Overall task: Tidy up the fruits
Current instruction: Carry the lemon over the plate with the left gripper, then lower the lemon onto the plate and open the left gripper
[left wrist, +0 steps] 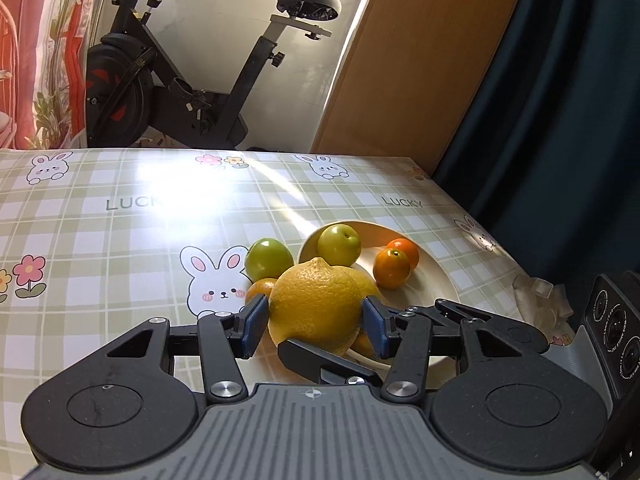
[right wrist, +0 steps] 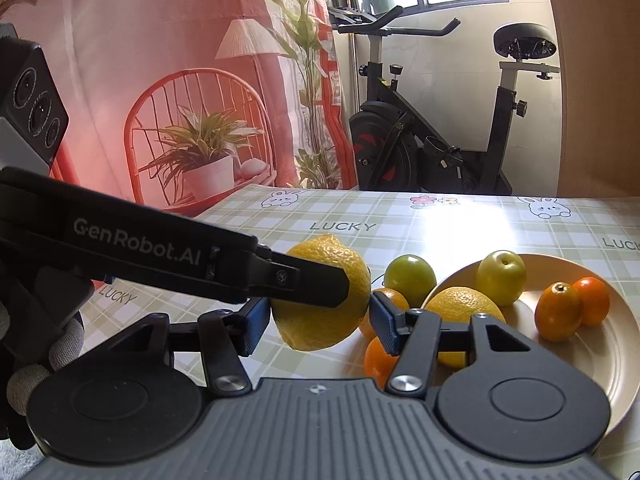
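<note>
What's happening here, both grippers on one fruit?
Yes. A person's left gripper and right gripper are both clamped on the same large yellow lemon, which seems to be held just above the green checked tablecloth. The round cream plate already holds a second lemon, a yellow-green round fruit and two small oranges. A green round fruit and two more small oranges sit on the cloth beside the plate.
</note>
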A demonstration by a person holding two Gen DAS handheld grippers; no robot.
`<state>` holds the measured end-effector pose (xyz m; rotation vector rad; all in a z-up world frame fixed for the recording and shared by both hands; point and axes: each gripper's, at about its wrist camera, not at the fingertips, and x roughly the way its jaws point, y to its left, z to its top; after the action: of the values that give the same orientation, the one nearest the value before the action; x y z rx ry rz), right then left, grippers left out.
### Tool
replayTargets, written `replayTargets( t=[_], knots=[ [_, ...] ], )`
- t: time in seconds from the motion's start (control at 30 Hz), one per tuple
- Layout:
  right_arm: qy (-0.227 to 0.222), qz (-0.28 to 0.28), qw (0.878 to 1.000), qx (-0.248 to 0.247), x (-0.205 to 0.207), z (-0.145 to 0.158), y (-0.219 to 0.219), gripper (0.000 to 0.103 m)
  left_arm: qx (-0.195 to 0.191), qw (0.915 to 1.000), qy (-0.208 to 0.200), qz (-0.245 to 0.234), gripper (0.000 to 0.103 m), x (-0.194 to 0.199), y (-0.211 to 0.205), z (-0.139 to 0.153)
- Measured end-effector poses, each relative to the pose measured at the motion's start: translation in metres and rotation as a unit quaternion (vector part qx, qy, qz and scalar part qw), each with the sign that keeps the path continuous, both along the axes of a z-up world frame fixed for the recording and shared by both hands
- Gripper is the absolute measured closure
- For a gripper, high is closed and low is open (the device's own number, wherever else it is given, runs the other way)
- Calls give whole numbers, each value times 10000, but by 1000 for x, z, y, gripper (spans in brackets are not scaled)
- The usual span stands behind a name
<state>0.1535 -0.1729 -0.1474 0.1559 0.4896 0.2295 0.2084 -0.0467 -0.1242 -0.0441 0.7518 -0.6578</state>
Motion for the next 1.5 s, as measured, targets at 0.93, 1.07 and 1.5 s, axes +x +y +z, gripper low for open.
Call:
replayTargets(
  t=[0.93,1.07,1.5],
  knots=[
    [155,-1751,9818,715,-39,-23,-150,46,505,9917,398,-1116,48,25,-170,-29],
    [232,-1787,9820,575,-36,-28,-158,46,600,9918,373,-1066,47,28,-178,-32],
    [318,-1457,9886,227,-13,-34,-151,46,642,9947,278,-753,49,42,-170,-34]
  ],
)
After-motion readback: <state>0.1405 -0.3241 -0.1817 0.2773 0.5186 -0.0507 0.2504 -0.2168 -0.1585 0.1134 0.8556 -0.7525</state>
